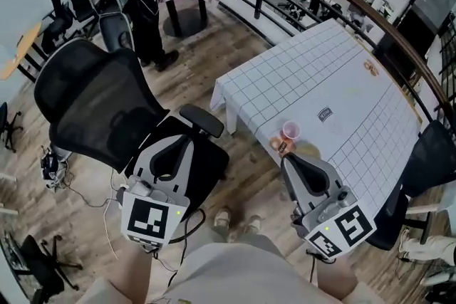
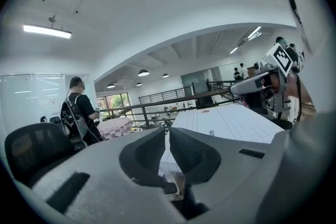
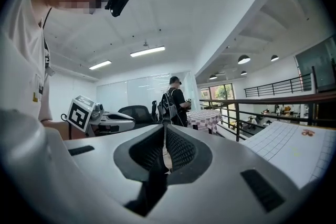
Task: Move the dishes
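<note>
A small pink cup [image 1: 290, 130] was seen standing upright, its open mouth turned up, on the white grid-patterned tablecloth [image 1: 342, 75]. It was placed near the cloth's edge, toward 7 o'clock from the cloth's middle. A smaller brown and orange dish [image 1: 280, 145] was set just beside the cup at its 7 o'clock, right at the cloth's edge. Its kind was too small to be made out. Whether the two were touching could not be told. Both were rested on the cloth.
</note>
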`<state>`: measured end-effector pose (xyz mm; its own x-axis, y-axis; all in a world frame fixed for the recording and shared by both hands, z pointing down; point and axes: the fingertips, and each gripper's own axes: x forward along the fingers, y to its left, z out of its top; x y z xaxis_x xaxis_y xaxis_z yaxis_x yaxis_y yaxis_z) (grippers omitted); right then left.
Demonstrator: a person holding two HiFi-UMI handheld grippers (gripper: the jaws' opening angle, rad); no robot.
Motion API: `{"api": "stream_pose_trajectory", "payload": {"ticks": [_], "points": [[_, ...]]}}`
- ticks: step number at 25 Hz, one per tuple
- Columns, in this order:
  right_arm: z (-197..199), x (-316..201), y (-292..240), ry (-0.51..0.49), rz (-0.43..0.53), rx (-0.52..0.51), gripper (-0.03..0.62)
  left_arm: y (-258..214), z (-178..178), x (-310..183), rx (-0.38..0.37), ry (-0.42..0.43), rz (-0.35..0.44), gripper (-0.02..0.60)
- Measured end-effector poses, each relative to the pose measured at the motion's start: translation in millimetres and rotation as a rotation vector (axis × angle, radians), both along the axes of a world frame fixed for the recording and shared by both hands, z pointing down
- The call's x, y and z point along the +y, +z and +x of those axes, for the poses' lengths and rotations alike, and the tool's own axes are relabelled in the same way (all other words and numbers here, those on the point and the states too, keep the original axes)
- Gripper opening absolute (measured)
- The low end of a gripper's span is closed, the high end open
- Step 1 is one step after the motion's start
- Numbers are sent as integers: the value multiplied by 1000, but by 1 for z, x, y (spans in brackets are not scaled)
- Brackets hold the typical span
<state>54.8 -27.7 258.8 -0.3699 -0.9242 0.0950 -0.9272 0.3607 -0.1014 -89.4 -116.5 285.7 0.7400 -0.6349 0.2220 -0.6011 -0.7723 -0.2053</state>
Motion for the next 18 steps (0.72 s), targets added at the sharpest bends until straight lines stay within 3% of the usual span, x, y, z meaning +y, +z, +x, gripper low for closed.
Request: {"api": "stream_pose_trajectory", "payload": {"ticks": [5,8,12,18], "points": [[-29,-25,19,-88,-37,-17,26,54,-53,-31,-61,-155,-68,18],[-47,-38,31,-135,-62,-19,26,94,-84,-42,-103,-228,-157,87],[-66,-52,48,-189,-90,-13,26,148,-119,-48,-109,-326,-269,98],[-102,-72,80,-265,-109,-2,26,233,-158,-40,-171,-396,-407,103]]}}
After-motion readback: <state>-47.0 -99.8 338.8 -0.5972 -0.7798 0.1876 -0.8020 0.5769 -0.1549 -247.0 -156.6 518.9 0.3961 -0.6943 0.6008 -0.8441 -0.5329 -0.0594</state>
